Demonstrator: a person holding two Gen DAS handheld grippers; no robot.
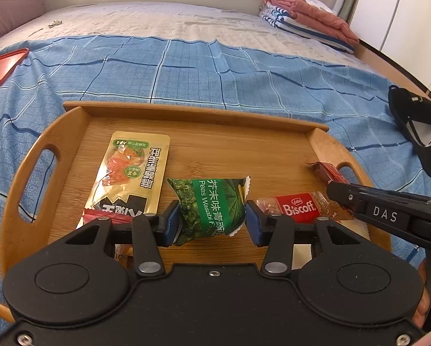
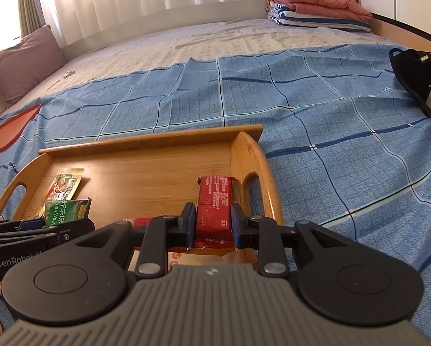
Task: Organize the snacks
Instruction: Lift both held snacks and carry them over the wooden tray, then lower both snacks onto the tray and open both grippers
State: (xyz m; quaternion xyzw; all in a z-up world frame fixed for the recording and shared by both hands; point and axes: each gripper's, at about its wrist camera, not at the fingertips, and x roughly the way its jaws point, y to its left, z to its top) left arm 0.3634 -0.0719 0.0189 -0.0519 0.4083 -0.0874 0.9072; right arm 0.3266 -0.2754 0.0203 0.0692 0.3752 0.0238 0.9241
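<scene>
A wooden tray (image 1: pixel 186 115) with handle slots lies on the blue checked cloth. My left gripper (image 1: pixel 212 220) is shut on a green wasabi peas packet (image 1: pixel 212 204) over the tray's near middle. A gold snack pouch (image 1: pixel 129 173) lies to its left and a red Biscoff biscuit (image 1: pixel 297 207) to its right. My right gripper (image 2: pixel 212 222) is shut on a red snack bar (image 2: pixel 215 201) at the tray's right end (image 2: pixel 253 155); that bar also shows in the left wrist view (image 1: pixel 328 171). The peas packet (image 2: pixel 65 212) and gold pouch (image 2: pixel 67 186) show at the left of the right wrist view.
The tray sits on a bed with a blue checked cloth (image 1: pixel 244 72). A red flat tray (image 1: pixel 2 66) lies at the far left, a black bag (image 1: pixel 417 127) at the right, folded towels (image 1: pixel 302 20) at the back right, a pillow (image 2: pixel 22 63) at the back left.
</scene>
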